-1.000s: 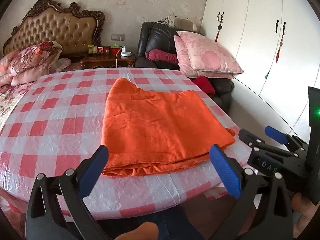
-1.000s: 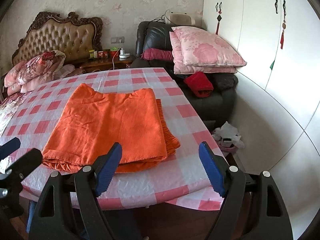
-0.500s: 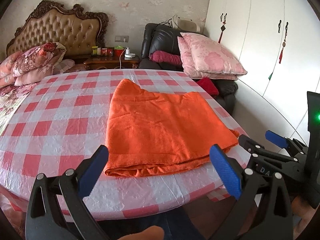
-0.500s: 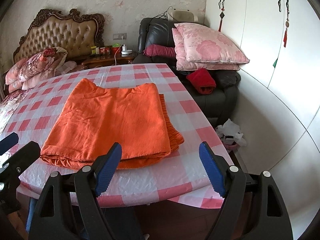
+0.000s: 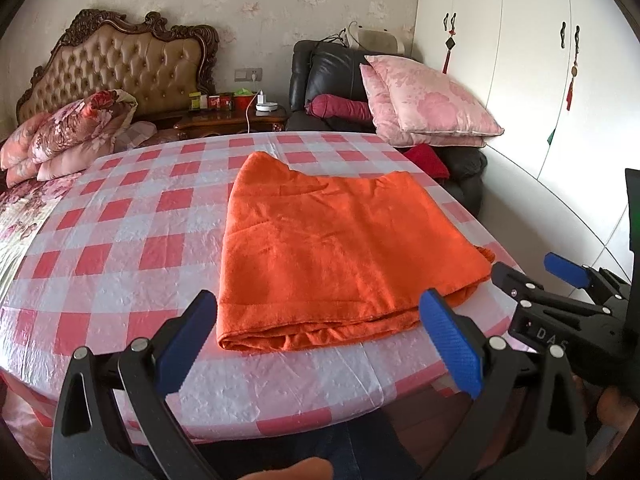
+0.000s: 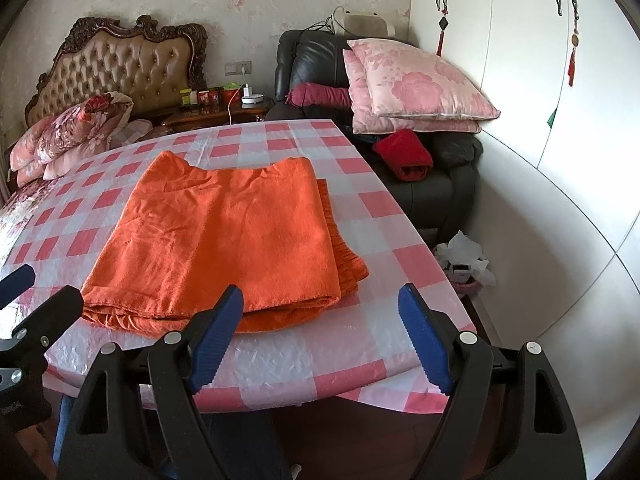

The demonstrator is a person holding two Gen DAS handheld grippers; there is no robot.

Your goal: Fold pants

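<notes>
Orange pants (image 5: 332, 248) are seen folded into a flat, roughly rectangular stack on the table (image 5: 120, 240), which is covered by a red-and-white checked cloth. The stack is placed on the table's near half, close to the front edge and nearer the right side. In the right wrist view the pants (image 6: 224, 236) are seen in several layers: the top layer lies smooth, and lower layers stick out along the stack's right side and at the near edge. One far corner of the stack rises to a small peak.

The left gripper (image 5: 320, 340) is held just off the table's front edge, level with the near hem of the pants. Its blue-padded fingers (image 5: 188, 336) are spread wide, nothing is gripped, and no contact with the fabric is seen. The right gripper (image 6: 320, 340) is likewise held off the front edge, toward the table's right corner, with fingers (image 6: 424, 340) spread wide and nothing between them. Both are apart from the pants.

The right gripper (image 5: 560, 304) is also seen at the right of the left wrist view, just beside the table's right front corner.

Beyond the table, a tufted headboard (image 5: 120, 64) and a floral quilt (image 5: 76, 128) are seen at the far left, a nightstand (image 5: 232, 120) behind the far edge, and a black armchair (image 6: 320, 60) with pink pillows (image 6: 416, 84) at the far right. White wardrobe doors (image 6: 520, 60) are seen to the right of the table.
</notes>
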